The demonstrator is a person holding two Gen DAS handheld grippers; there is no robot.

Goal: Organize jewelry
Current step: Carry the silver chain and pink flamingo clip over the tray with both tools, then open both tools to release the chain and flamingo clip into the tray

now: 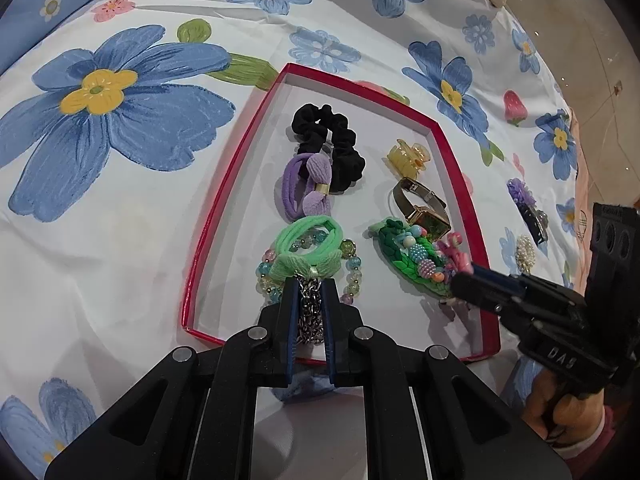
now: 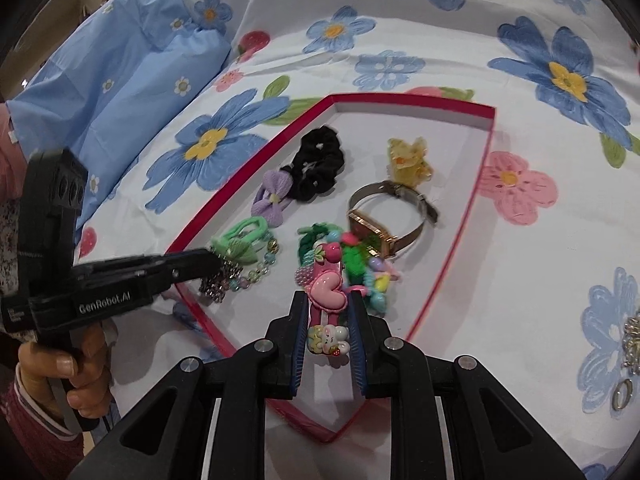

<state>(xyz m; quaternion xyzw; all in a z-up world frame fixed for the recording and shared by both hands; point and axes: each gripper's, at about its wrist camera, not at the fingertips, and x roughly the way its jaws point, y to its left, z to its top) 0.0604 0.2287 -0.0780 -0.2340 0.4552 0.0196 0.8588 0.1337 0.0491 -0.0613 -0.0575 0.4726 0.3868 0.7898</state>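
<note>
A red-rimmed box point(image 1: 208, 236) lies on a floral sheet. In it are a black scrunchie point(image 1: 340, 148), a purple bow tie point(image 1: 308, 188), a green bow tie point(image 1: 308, 248), a bead bracelet point(image 1: 354, 276), a yellow claw clip point(image 1: 406, 156), a gold watch point(image 1: 424, 216) and a green beaded braid point(image 1: 408, 256). My left gripper point(image 1: 310, 282) is shut on a silver chain point(image 1: 310, 312), low over the box's near left part, beside the green bow. My right gripper point(image 2: 328, 296) is shut on a pink heart hair clip point(image 2: 326, 296), just above the braid point(image 2: 354, 260).
Outside the box, on the sheet to its right, lie a purple flower clip point(image 1: 524, 200) and a pearl piece point(image 1: 526, 252). A silver chain point(image 2: 632, 344) and a ring point(image 2: 622, 394) lie further right. A blue pillow point(image 2: 120, 72) sits at the far left.
</note>
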